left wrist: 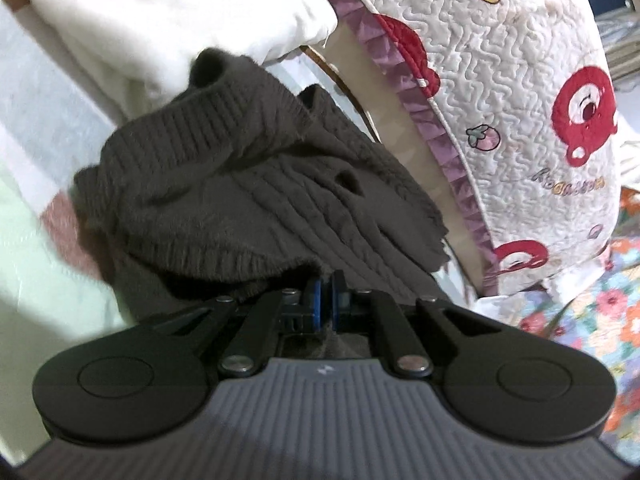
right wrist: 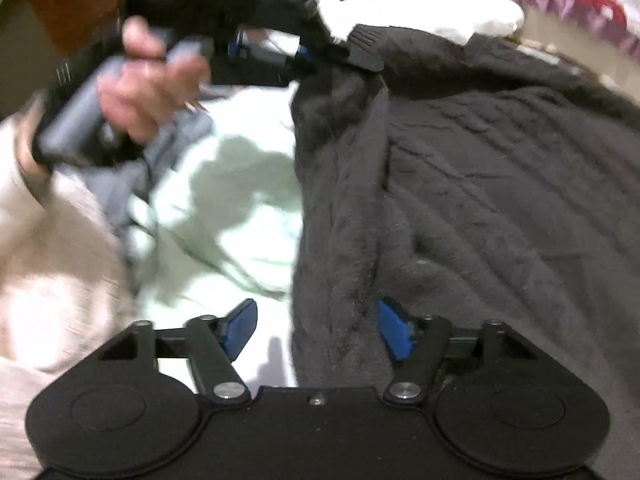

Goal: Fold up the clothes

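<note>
Dark grey knit sweater (right wrist: 500, 184) spread on a bed, pinched at one edge by the left gripper (left wrist: 327, 300).

Left jaws shut tight on a fold of sweater (left wrist: 248, 184), blue pads (left wrist: 318, 304) pressed together with knit between them, ribbed hem bunched up just past the tips. Right gripper (right wrist: 316, 330) parted over the sweater's near left edge, blue pads (right wrist: 394, 334) standing apart, right one against the knit, left one over pale green sheet (right wrist: 224, 216), nothing pinched. In the right view, left gripper (right wrist: 320, 52) at the far edge of the sweater, held by a hand (right wrist: 152, 84), blurred. White cloth (left wrist: 160, 20) far beyond the sweater; quilted pillow (left wrist: 520, 100) with red bear prints and purple frill to the right. Floral cover (left wrist: 600, 308) at the near right.
</note>
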A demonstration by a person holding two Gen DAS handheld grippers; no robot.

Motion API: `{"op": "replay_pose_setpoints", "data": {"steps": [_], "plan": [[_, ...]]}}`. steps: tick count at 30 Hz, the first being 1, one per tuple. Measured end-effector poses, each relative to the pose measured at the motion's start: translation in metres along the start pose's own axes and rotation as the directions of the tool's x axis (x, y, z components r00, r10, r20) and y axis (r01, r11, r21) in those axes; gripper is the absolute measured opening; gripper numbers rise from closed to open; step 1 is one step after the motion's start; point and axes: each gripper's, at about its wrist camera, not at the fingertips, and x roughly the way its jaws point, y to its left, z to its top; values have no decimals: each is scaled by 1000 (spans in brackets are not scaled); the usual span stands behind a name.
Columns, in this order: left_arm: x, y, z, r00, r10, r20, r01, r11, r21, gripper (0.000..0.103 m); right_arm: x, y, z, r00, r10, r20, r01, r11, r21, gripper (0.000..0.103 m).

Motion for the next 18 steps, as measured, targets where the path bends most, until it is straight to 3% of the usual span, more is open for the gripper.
{"op": "replay_pose_setpoints", "data": {"steps": [3, 7, 10, 13, 15, 16, 18], "plan": [[-6, 1, -4, 1000, 9, 13, -9, 999, 33, 4, -15, 1, -2, 997, -52, 49, 52, 999, -1, 11], [-23, -1, -2, 999, 6, 45, -10, 997, 82, 4, -60, -6, 7, 987, -87, 137, 80, 995, 55, 10], [-28, -4, 0, 998, 13, 60, -20, 994, 112, 5, -87, -15, 25, 973, -159, 168, 157, 987, 25, 10], [-22, -4, -2, 995, 75, 70, -84, 987, 133, 9, -80, -29, 47, 951, -277, 139, 285, 958, -40, 10], [-15, -4, -5, 983, 162, 84, -174, 971, 161, 22, -64, -43, 60, 933, -344, 106, 352, 934, -62, 10], [-11, -4, -7, 975, 206, 82, -218, 958, 187, 31, -50, -54, 64, 928, -364, 77, 368, 929, -38, 12], [-7, -4, -11, 969, 237, 69, -247, 943, 223, 32, -23, -78, 65, 918, -397, 10, 397, 918, 23, 15]]}}
